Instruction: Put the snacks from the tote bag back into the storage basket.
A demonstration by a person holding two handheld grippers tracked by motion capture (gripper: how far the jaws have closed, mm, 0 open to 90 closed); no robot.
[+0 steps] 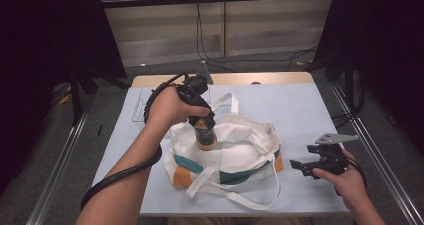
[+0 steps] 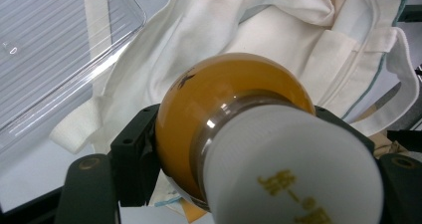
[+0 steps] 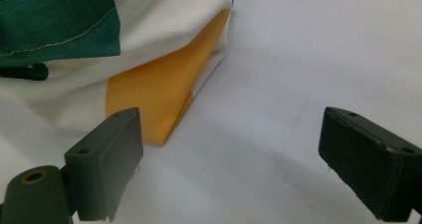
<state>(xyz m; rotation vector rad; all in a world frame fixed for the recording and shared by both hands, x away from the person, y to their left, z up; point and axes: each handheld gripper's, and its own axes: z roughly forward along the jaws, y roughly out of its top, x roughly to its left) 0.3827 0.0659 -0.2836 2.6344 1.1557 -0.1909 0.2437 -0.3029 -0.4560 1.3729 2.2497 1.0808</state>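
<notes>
One orange bottle [image 2: 224,119] with a white cap hangs over the open mouth of one white tote bag [image 1: 235,150], clamped in the left gripper [image 1: 202,116]. The right gripper [image 1: 320,164] rests wide apart, empty, beside the bag on the pale blue table [image 1: 300,115]; one clear tray [image 2: 54,55] lies near, grey floor around.

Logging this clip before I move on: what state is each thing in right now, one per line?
Left gripper: shut on the bottle, above the bag.
Bottle: orange, white cap on, held over the bag's mouth.
Tote bag: lying on the table, mouth open.
Right gripper: open, holding nothing, beside the bag.
Clear tray: empty.
</notes>
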